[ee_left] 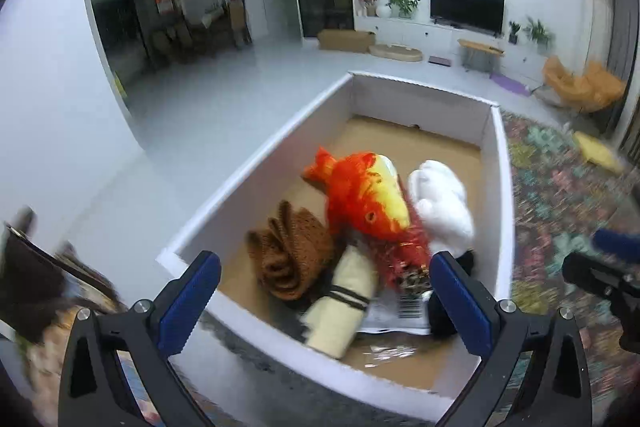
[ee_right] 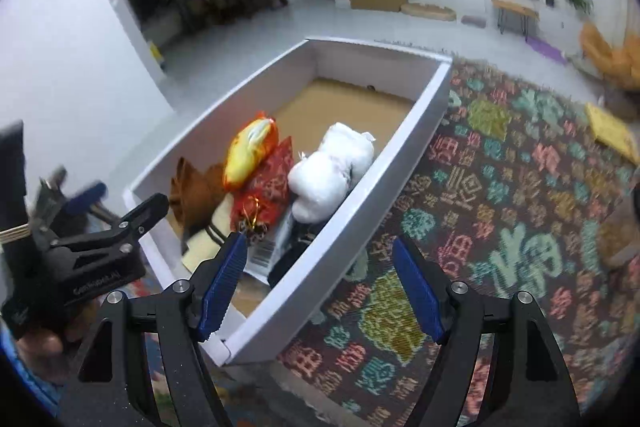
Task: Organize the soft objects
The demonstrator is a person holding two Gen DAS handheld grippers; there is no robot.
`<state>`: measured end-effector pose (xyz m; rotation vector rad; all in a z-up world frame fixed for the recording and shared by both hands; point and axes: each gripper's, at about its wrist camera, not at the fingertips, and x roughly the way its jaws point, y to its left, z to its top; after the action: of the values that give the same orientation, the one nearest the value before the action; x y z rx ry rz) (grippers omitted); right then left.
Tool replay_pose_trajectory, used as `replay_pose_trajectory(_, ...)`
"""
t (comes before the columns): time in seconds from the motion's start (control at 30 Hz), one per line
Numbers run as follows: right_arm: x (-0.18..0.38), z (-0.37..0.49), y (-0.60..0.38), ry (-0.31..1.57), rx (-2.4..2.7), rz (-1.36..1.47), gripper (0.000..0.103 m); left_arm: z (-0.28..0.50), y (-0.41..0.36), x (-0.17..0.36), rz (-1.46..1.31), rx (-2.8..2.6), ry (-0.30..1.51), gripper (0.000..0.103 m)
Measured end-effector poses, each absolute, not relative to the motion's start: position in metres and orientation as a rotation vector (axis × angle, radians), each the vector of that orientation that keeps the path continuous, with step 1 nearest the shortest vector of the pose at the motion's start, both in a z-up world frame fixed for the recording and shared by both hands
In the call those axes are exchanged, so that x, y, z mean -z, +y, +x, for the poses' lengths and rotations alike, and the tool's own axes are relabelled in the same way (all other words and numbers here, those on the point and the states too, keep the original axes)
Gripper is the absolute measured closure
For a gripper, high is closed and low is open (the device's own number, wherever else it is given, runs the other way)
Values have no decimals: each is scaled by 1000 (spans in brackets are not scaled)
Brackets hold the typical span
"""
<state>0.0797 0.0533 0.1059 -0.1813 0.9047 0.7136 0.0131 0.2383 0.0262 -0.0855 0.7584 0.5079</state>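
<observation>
Between your left fingers: nothing is gripped; the left gripper (ee_left: 326,297) stands spread as wide as it goes, its blue pads apart over the near end of the box.
Left gripper's target area: you point it down into the white box (ee_left: 256,163), whose near wall runs just under the fingertips.
Just ahead of the left fingertips: a cream rolled cloth (ee_left: 340,307) with dark stripes, and to its left a brown knitted piece (ee_left: 288,251).
Further ahead: the orange and yellow fish plush (ee_left: 368,195) lies on the pile, with a white plush (ee_left: 440,203) touching its right side.
Under the fish: a red patterned pouch (ee_right: 276,183) and a label with a barcode (ee_left: 412,307).
Right gripper: your right gripper (ee_right: 320,287) is also open and holds nothing; its left finger hangs over the box's near corner, its right finger over the patterned rug (ee_right: 500,207).
Right gripper's surroundings: the box (ee_right: 360,219) lies ahead and to the left, the soft things inside it.
Far beyond: a television (ee_left: 466,7) on the wall.
</observation>
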Motion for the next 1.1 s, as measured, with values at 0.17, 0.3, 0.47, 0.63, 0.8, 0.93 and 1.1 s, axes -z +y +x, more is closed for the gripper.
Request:
replay_pose_trajectory(0.17, -108, 68, 68, 874, -642, -324, 25, 7, 225, -33, -25, -551, 771, 0)
replay_pose_trajectory(0.3, -109, 63, 72, 874, -640, -350, 25, 4, 227, -39, -27, -566, 757, 0)
replay_pose_trajectory(0.47, -109, 60, 76, 866, -630, -377, 25, 1, 232, -41, -41, -570, 767, 0)
replay_pose_trajectory(0.63, -108, 59, 77, 862, -628, -388, 25, 0, 234, -41, -45, -576, 769, 0)
replay_pose_trajectory(0.8, -102, 61, 76, 885, -638, -375, 25, 1, 234, -40, -48, -572, 768, 0)
replay_pose_trajectory(0.93, -99, 62, 77, 891, -637, -371, 25, 0, 236, -40, -78, -545, 777, 0)
replay_pose_trajectory(1.1, -102, 59, 73, 868, -642, -350, 25, -5, 240, -40, -133, -537, 754, 0)
